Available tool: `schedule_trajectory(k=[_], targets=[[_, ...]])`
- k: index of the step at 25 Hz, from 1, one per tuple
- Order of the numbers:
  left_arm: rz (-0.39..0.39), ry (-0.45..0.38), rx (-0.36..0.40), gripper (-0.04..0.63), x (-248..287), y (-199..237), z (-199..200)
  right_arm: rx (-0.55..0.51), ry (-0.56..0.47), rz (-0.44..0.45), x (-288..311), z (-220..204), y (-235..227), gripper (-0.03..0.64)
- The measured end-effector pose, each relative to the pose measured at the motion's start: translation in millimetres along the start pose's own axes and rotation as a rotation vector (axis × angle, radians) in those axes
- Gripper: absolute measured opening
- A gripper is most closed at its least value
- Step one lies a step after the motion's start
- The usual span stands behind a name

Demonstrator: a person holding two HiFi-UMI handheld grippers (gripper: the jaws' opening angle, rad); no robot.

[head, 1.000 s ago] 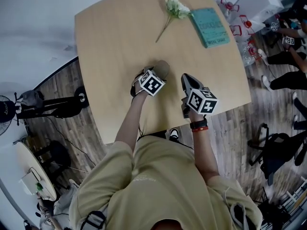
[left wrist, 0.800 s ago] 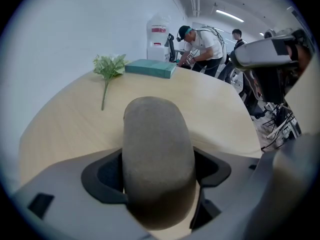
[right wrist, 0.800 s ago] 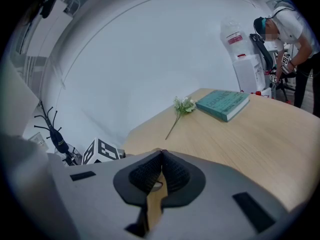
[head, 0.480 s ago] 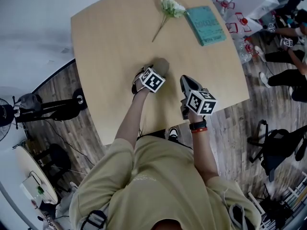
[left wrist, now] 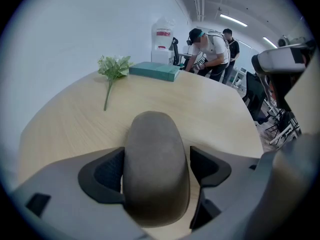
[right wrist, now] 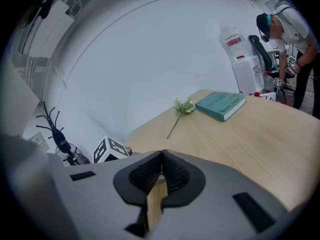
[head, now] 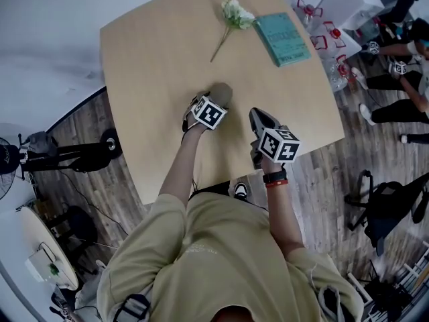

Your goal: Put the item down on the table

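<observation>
A grey-brown oval item (left wrist: 156, 169) sits between the jaws of my left gripper (left wrist: 157, 170), which is shut on it; its rounded far end juts out past the pads. In the head view the item (head: 222, 92) hangs low over the near middle of the wooden table (head: 154, 66), just ahead of the left gripper (head: 216, 101). I cannot tell if it touches the tabletop. My right gripper (head: 258, 118) hovers beside it to the right, near the table's front edge. Its pads meet with nothing between them, as the right gripper view (right wrist: 161, 170) shows.
A white flower sprig (head: 231, 13) and a teal book (head: 281, 37) lie at the table's far side. People (head: 395, 52) stand off the table's right corner. A stand with a fan (head: 67, 149) is on the floor to the left.
Both grippers stay almost where they were; only the head view has shifted slightly. The left gripper still holds the item.
</observation>
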State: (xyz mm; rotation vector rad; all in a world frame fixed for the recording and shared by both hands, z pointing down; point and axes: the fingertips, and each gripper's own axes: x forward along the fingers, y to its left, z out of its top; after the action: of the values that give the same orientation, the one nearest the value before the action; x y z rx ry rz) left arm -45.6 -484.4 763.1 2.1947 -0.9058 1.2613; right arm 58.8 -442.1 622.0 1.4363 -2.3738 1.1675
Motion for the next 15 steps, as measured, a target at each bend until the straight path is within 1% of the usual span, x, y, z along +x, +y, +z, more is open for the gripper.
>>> schedule_trajectory(k=[5,8,10,15], targets=[[0.044,-0.038,-0.013,0.380,-26.2,-3.3,-2.2,-0.021,-0.016,0.020,-16.4,0.2,16.0,0.014],[0.084,-0.108,-0.028,0.380,-45.1,-7.0,0.1,-0.043,-0.030,0.029,-29.3,-0.7,24.0,0.014],[0.092,-0.160,-0.056,0.380,-60.0,-14.1,-0.3,-0.057,-0.038,0.035,-38.8,-2.2,30.4,0.014],[0.112,-0.238,-0.111,0.380,-99.2,-37.0,-12.2,-0.097,-0.070,0.046,-66.1,-2.8,47.8,0.014]])
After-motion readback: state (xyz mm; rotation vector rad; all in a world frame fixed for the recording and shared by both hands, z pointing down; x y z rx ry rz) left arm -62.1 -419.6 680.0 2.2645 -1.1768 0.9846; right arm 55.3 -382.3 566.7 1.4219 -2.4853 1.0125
